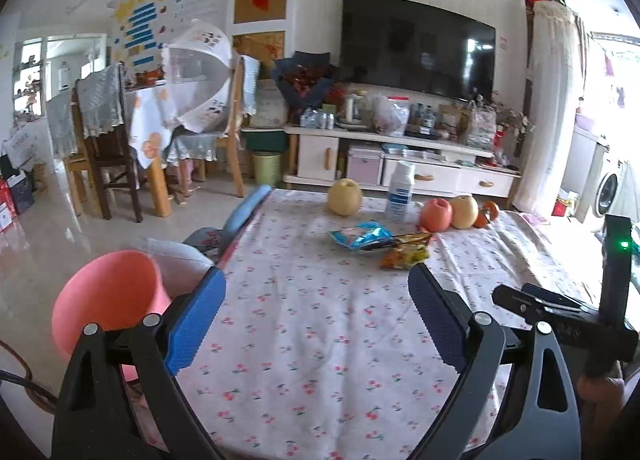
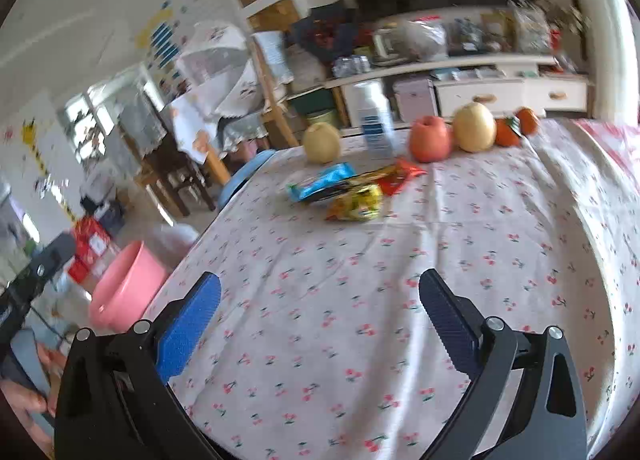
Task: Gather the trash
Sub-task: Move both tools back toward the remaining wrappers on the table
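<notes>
Three snack wrappers lie together past the middle of the table: a blue one point(image 1: 360, 234) point(image 2: 322, 187), a yellow one point(image 1: 404, 258) point(image 2: 356, 203) and a red one point(image 1: 414, 238) point(image 2: 402, 175). A pink bin point(image 1: 106, 300) point(image 2: 128, 286) stands on the floor by the table's left edge. My left gripper point(image 1: 316, 280) is open and empty above the near tablecloth. My right gripper point(image 2: 320, 286) is open and empty too, well short of the wrappers. The right gripper's body point(image 1: 560, 312) shows in the left wrist view.
Behind the wrappers stand a yellow pear point(image 1: 345, 196), a white bottle point(image 1: 400, 195), a red apple point(image 1: 436, 214), a second pear point(image 1: 464, 211) and tangerines point(image 1: 490, 211). The table has a cherry-print cloth point(image 1: 320, 340). Chairs point(image 1: 108, 147) and a TV cabinet point(image 1: 400, 163) stand beyond.
</notes>
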Available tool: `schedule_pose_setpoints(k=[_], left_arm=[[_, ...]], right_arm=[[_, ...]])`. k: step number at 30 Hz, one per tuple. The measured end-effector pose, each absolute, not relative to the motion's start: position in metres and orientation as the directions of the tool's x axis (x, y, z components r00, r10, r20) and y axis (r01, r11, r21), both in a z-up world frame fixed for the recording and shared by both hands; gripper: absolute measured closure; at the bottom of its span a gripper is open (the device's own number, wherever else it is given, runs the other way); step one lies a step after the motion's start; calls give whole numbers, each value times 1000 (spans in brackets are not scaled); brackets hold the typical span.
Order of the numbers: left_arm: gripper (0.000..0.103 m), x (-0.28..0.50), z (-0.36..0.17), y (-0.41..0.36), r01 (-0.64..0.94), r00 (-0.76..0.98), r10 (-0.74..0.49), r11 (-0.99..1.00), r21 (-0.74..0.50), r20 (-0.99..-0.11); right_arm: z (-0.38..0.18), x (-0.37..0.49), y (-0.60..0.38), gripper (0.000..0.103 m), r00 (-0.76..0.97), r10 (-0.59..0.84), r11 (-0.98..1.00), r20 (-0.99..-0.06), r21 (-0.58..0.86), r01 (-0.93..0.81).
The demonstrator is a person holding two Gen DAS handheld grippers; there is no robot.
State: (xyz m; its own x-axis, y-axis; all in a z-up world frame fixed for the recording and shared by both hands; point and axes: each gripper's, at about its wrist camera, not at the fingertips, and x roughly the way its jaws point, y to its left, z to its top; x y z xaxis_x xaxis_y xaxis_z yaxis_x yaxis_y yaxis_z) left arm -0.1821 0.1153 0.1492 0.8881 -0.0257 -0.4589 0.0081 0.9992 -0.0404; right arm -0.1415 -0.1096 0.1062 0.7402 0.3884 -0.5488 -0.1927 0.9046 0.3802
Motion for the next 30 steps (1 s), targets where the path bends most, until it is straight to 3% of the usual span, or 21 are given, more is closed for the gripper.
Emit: schedule_pose_setpoints(k=[14,23,30], left_arm=[[10,-69,130,52,120,808,-185,981,-150,-559],[10,31,83,19,59,739,-171,980,-190,-652],[22,94,51,8,-36,692,-151,970,-242,-706]], right_arm=[[88,-89,-179,5,736,353,873,-578,486,-37],[82,-50,-195,5,744,267,915,-612,403,2],[71,-15,-199,5,736,210,947,-643,320,9]])
